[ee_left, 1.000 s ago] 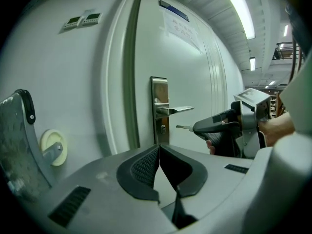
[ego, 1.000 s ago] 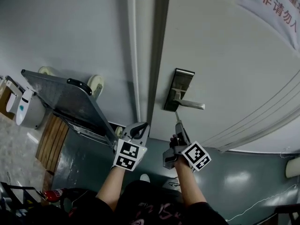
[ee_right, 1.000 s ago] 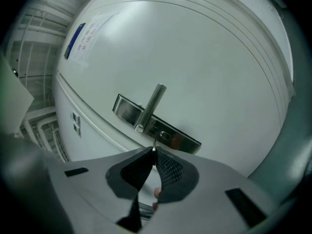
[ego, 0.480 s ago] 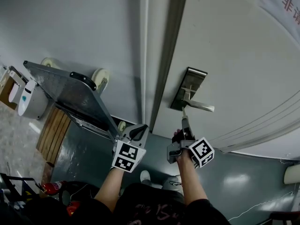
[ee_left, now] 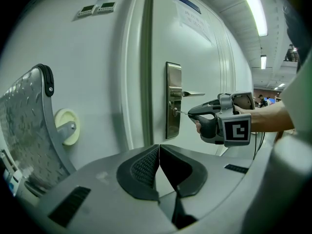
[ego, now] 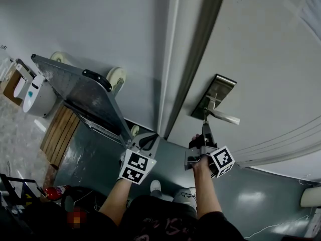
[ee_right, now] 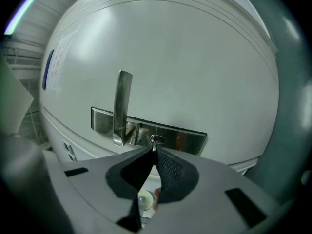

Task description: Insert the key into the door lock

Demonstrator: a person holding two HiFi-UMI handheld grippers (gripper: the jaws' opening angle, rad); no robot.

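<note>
The lock plate [ego: 213, 97] is sitting on the door [ego: 261, 59], just right of the door frame [ego: 198, 49], with the handle [ego: 224, 117] sticking out rightward above the keyhole [ee_left: 174, 111]. The key [ego: 204, 122] is reaching from the right gripper [ego: 204, 129] to that keyhole. The left gripper [ego: 145, 142] is hanging left of it, before the frame. Farther left, a platform cart [ego: 80, 97] is leaning against the wall [ego: 100, 24].
</note>
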